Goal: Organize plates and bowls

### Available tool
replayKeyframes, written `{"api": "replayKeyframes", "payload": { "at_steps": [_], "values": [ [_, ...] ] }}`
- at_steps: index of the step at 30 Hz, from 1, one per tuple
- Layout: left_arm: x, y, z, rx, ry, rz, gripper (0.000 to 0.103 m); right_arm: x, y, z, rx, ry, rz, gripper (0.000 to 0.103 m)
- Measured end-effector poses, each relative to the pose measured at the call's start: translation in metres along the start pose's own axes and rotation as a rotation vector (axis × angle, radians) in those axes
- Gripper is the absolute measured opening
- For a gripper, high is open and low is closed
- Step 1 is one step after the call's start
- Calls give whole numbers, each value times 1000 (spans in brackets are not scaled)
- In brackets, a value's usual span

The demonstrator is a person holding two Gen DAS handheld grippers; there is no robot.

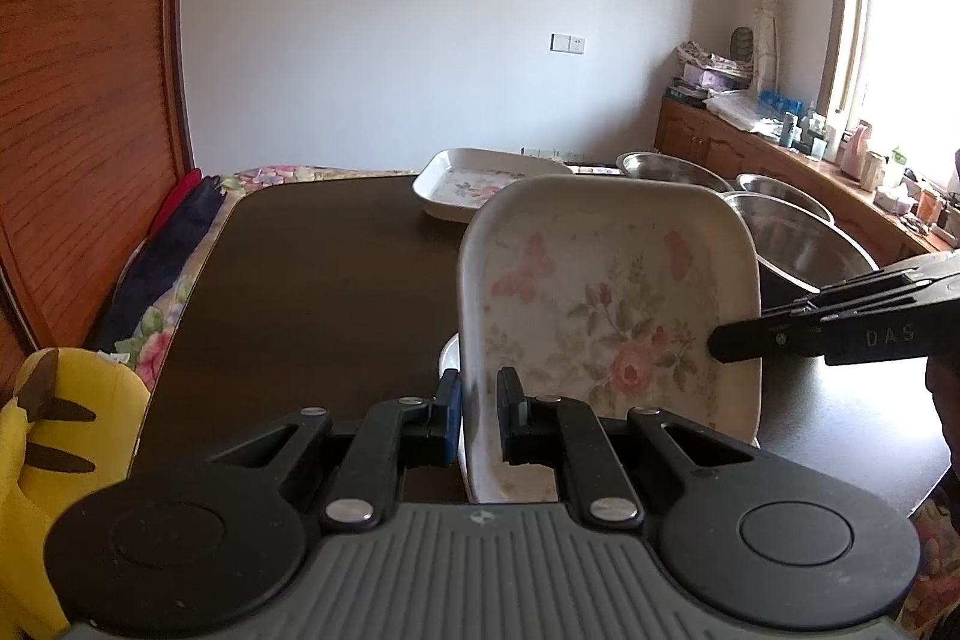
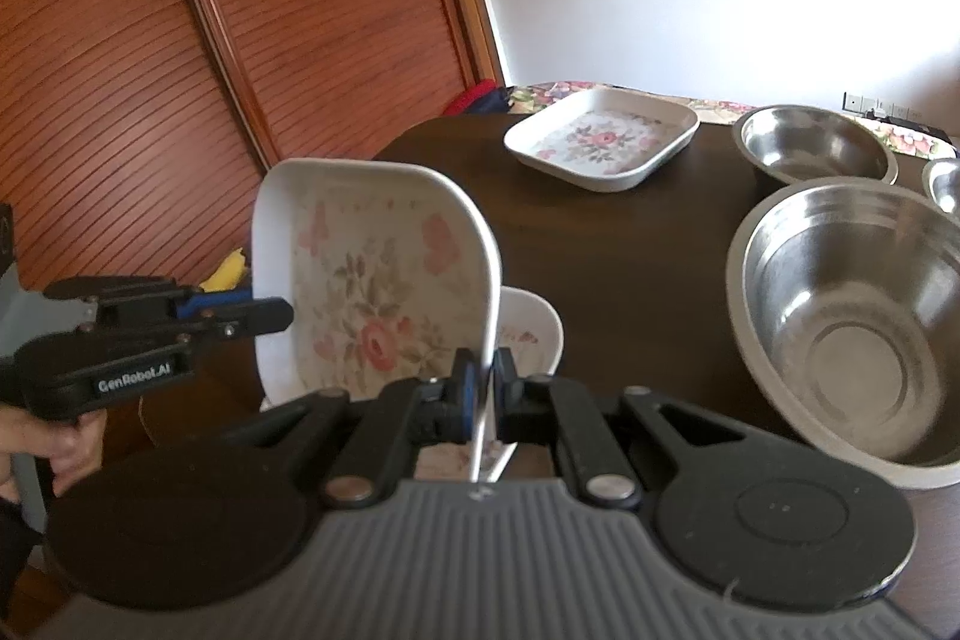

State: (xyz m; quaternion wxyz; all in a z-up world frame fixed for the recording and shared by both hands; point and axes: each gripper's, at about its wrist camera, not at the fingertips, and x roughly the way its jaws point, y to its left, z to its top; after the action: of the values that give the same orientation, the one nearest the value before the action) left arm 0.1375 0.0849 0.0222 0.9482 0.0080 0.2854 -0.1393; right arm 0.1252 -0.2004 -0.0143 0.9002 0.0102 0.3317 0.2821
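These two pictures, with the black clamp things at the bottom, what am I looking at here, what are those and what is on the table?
Those clamps are two-finger grippers that a person holds, one per hand, each with a wide-angle camera looking along its fingers. One picture comes from the left gripper, the other from the right gripper. Both are shut on opposite edges of one tilted floral plate, held above another floral plate on the dark table. Farther back lie a third floral plate and steel bowls, the nearest being a large bowl.
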Motion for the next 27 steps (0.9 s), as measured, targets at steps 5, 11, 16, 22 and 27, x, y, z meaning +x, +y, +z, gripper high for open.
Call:
{"api": "replayKeyframes", "payload": {
  "at_steps": [5, 11, 16, 22, 27],
  "values": [
    [7, 2, -1, -10, 10, -5, 42, 5, -3, -1, 7, 11, -6, 8],
    [15, 7, -2, -26, 12, 1, 42, 8, -2, -2, -6, 7, -32, 9],
    [21, 10, -2, -48, 13, 1, 42, 12, 2, -6, -35, 9, -46, 10],
    [30, 10, -3, -59, 20, 8, 42, 16, 5, -9, -69, 5, -87, 11],
    [33, 13, -2, -83, 12, 18, 42, 16, 2, -9, -47, -7, -89, 12]
  ]
}}
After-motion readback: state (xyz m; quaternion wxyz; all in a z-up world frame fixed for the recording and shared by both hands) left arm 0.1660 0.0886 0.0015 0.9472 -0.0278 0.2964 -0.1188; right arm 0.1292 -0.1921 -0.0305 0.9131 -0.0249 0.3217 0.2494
